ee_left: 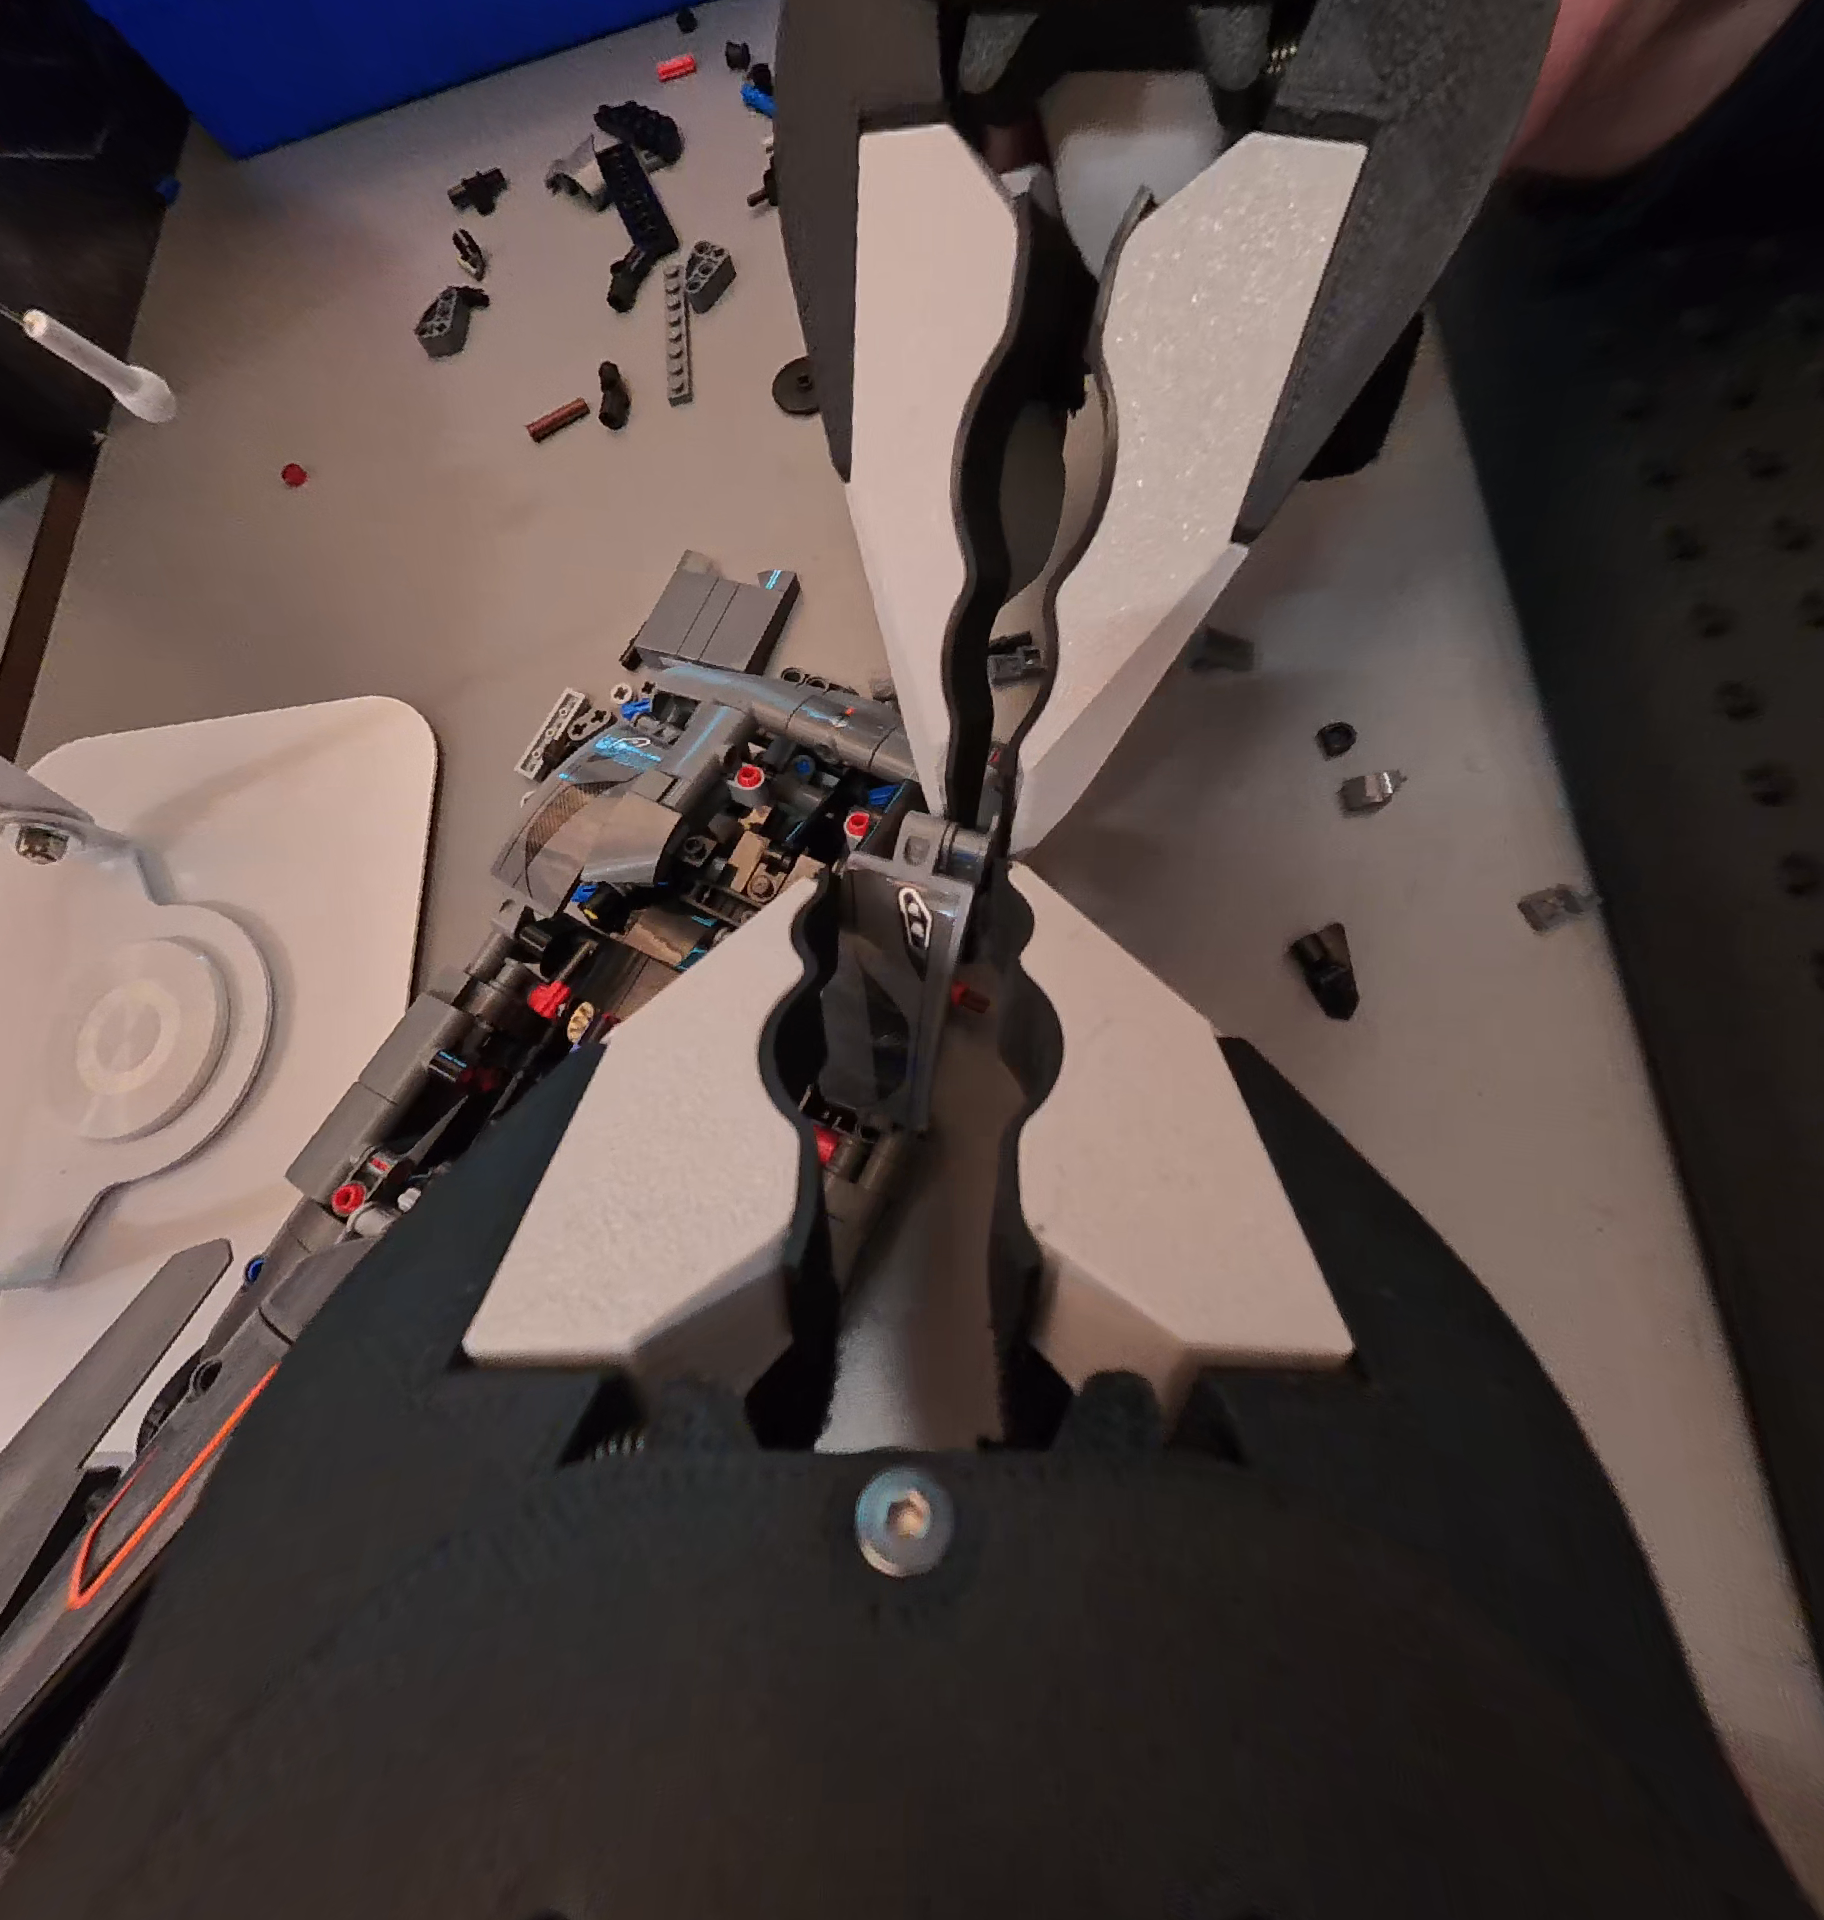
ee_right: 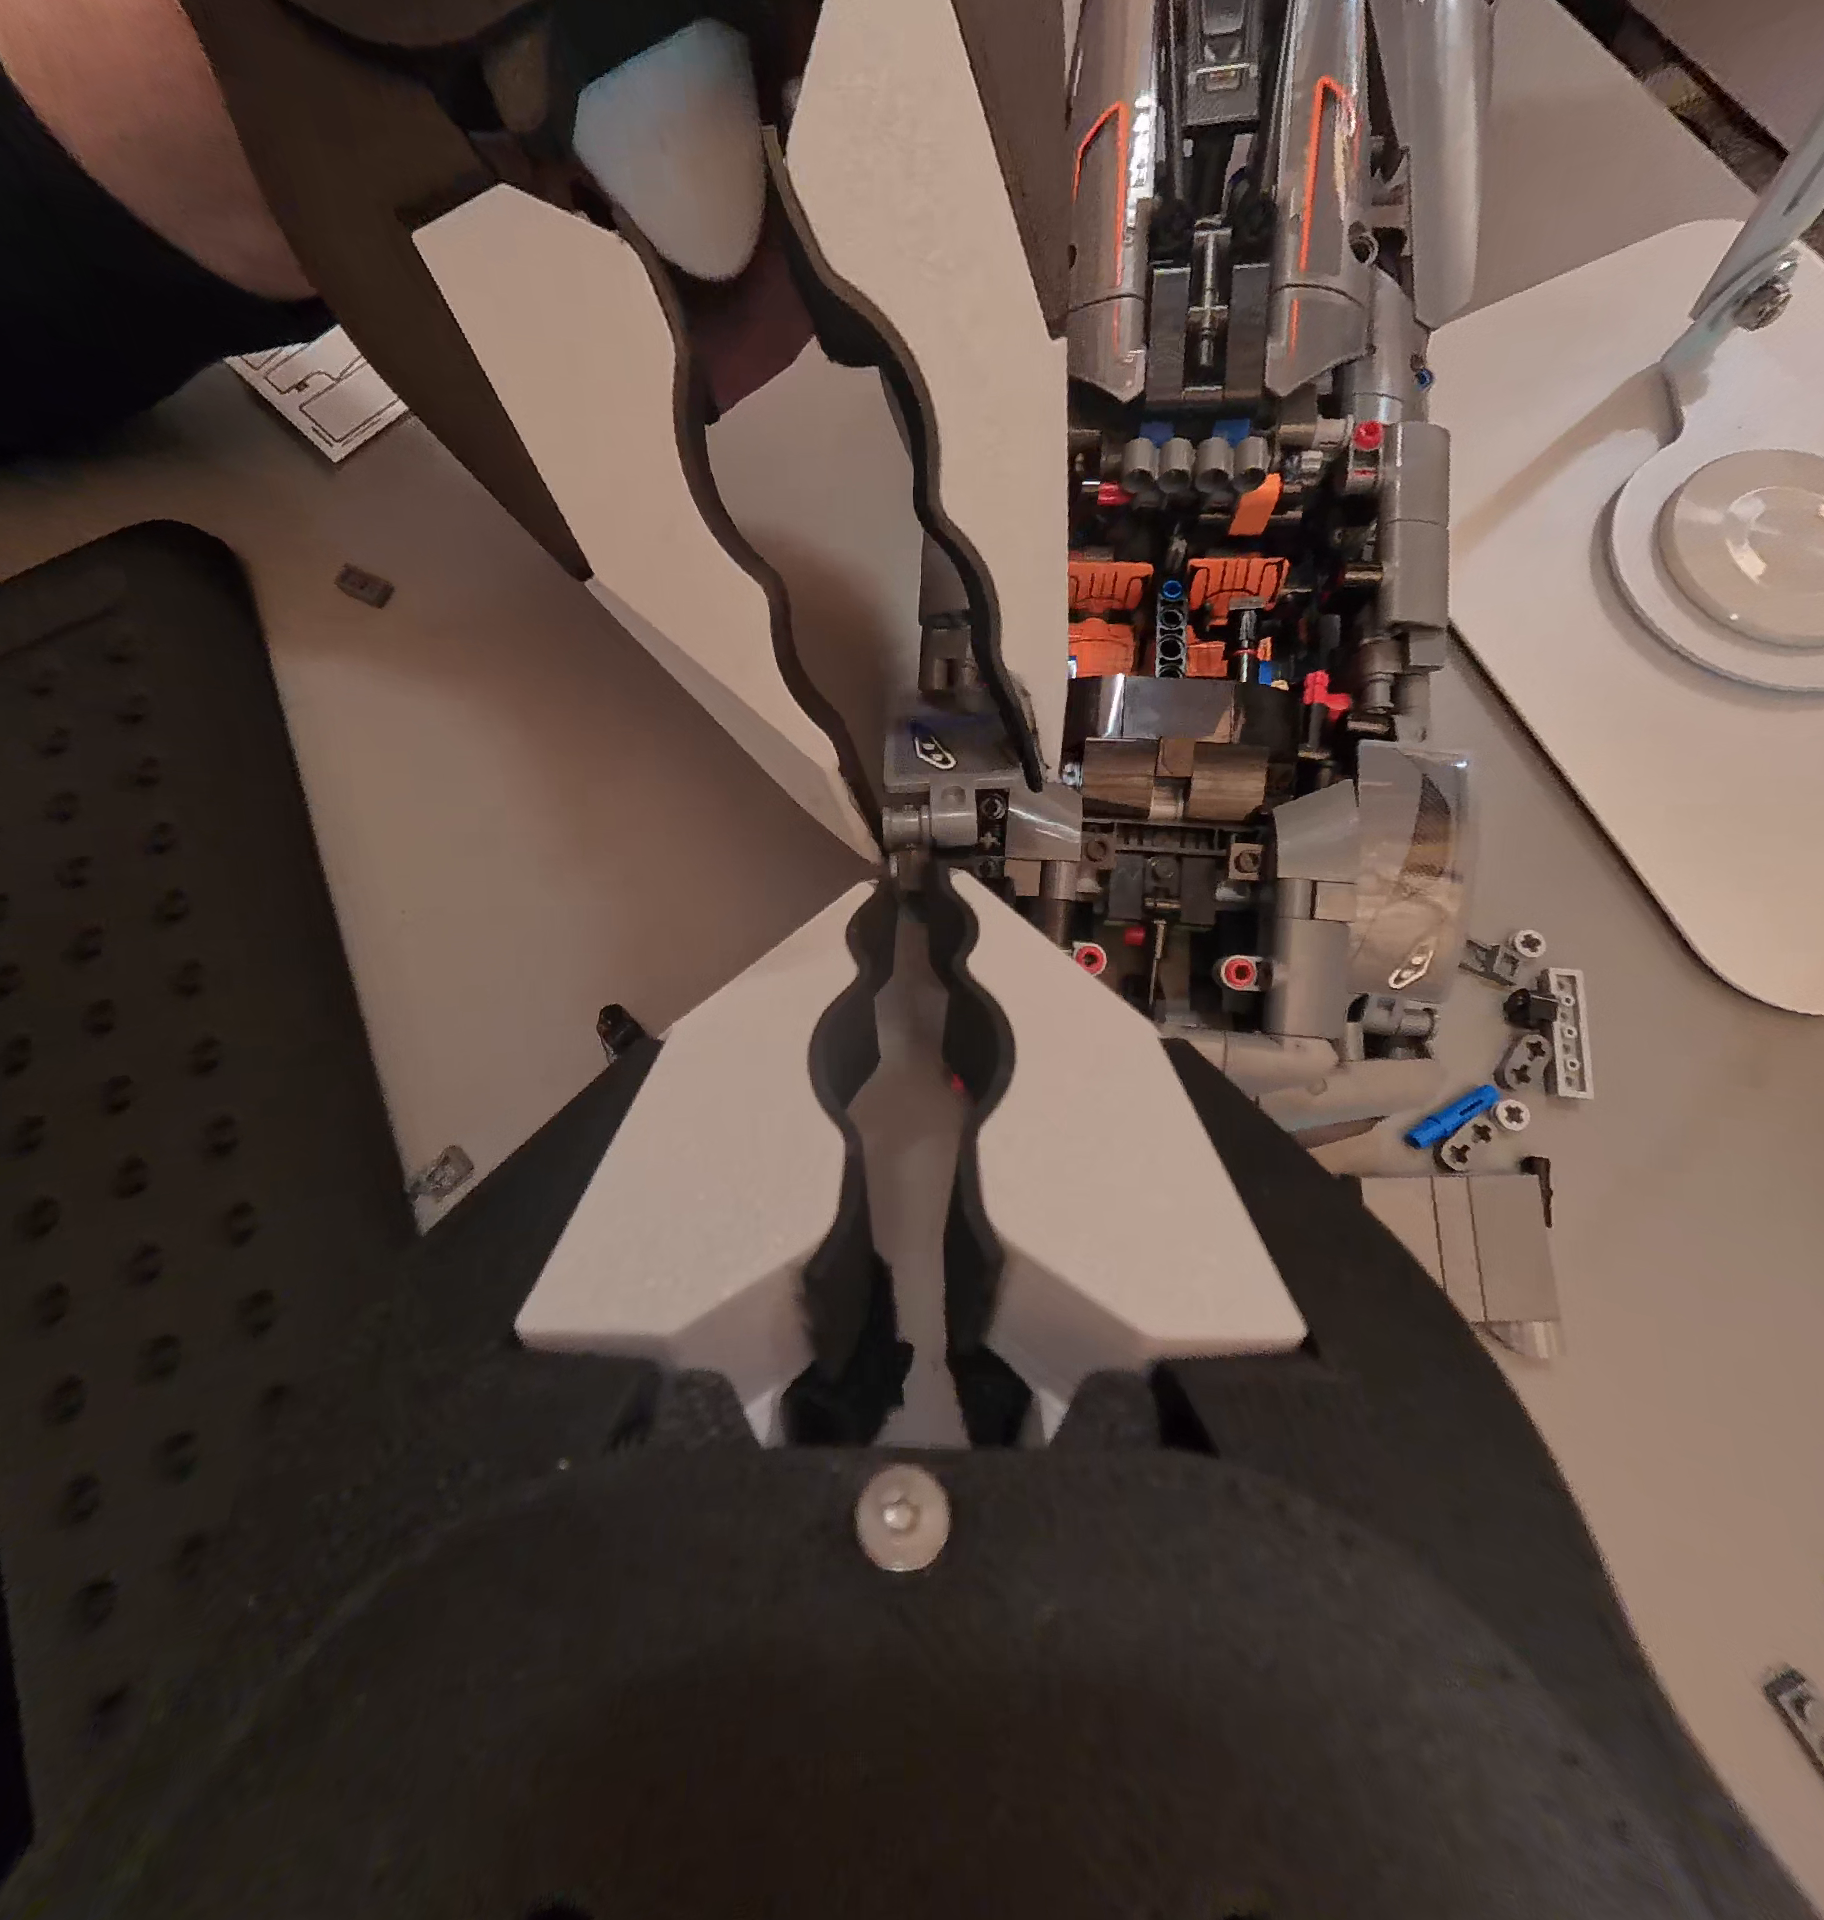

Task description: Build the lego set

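A grey Lego Technic car (ee_left: 617, 831) with orange and black details lies on the white table; it also shows in the right wrist view (ee_right: 1199, 623). My left gripper (ee_left: 918, 883) is shut on a grey stickered panel (ee_left: 913, 925) at the car's front corner. It enters the right wrist view (ee_right: 949, 795) from the top, gripping the same panel (ee_right: 939, 753). My right gripper (ee_right: 918, 883) is shut on a small grey connector (ee_right: 934, 826) at the panel's end. In the left wrist view it (ee_left: 975, 821) comes from above onto that connector (ee_left: 944, 842). The two grippers' tips almost touch.
Loose black and grey pieces (ee_left: 627, 208) lie at the far side, more (ee_right: 1510, 1039) beside the car. A grey panel block (ee_left: 721, 613) lies near it. A white stand base (ee_left: 212, 935) and a black perforated mat (ee_left: 1718, 727) flank the work spot. A blue bin (ee_left: 368, 52) stands behind. Less than 4 cm separates the two grippers' tips.
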Available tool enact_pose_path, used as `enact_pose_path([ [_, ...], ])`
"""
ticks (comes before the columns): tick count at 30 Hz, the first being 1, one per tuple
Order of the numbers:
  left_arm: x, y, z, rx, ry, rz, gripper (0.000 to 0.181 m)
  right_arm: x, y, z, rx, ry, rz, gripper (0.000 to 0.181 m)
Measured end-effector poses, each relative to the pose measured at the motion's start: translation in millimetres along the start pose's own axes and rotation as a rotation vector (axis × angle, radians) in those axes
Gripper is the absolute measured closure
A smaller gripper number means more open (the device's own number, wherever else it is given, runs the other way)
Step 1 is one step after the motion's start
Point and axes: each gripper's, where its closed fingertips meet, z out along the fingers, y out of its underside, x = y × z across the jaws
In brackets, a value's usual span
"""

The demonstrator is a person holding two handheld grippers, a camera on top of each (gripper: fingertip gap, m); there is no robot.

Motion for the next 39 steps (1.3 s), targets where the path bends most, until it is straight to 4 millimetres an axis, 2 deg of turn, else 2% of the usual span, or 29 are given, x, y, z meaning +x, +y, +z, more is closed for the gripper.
enact_pose_path([
  [9, 2, -3, -4, 0.019, 0.024, -0.013, 0.157, -2, -4, -3, 0.025, -0.014, -0.041, 0.177],
  [16, 8, -2, 0, 0.008, 0.056, -0.008, 0.154, -18, -6, -22, 0.086, -0.182, -0.079, 0.172],
  [22, 10, -2, 2, -0.002, 0.053, -0.004, 0.154, 2, 2, -36, 0.13, -0.177, -0.04, 0.178],
  [26, 11, -2, 7, -0.01, 0.055, -0.015, 0.154, -4, 6, -27, 0.113, -0.195, -0.086, 0.171],
  [30, 10, -3, 9, -0.014, 0.057, -0.031, 0.153, -7, 13, -7, 0.038, -0.107, -0.193, 0.16],
  [34, 8, -4, 5, -0.005, 0.062, -0.066, 0.153, -6, 8, -4, 0.064, -0.084, -0.226, 0.175],
  [39, 10, -1, 4, 0.008, 0.077, -0.12, 0.151, -10, 8, -3, 0.056, -0.123, -0.185, 0.176],
])
